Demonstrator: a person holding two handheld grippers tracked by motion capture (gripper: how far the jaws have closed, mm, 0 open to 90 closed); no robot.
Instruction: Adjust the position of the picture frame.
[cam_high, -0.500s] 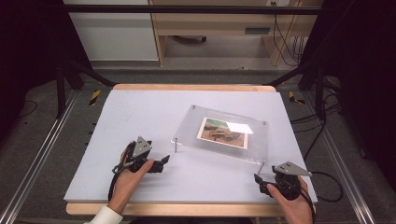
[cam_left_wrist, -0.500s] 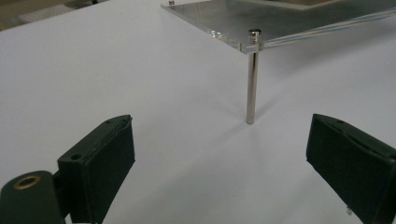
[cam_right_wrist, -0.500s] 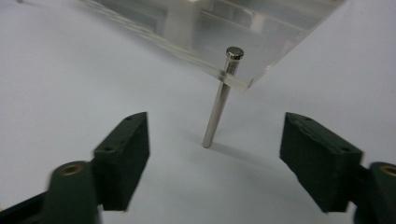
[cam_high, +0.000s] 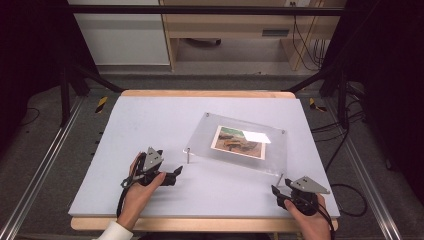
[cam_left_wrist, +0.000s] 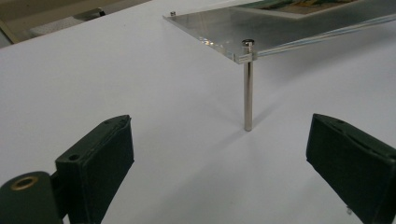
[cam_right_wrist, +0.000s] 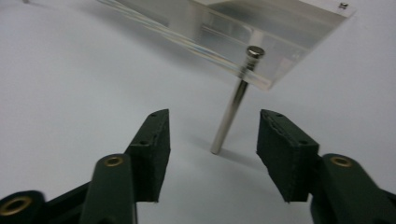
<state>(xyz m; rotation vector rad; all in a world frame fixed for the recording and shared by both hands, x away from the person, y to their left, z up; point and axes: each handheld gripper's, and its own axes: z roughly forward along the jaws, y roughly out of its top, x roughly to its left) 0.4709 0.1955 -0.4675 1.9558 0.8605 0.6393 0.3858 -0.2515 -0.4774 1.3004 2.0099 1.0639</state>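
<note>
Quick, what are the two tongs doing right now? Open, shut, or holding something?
Left tongs: open, holding nothing, aimed at a metal leg of the clear frame.
Right tongs: open, holding nothing, facing another metal post.

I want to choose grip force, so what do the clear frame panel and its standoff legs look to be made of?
The clear panel looks like acrylic, possibly glass: see-through, glossy, with bright polished edges in the left gripper view. The leg before the left gripper looks like polished metal, a thin silvery rod with a cap on top. The leg before the right gripper looks the same.
</note>
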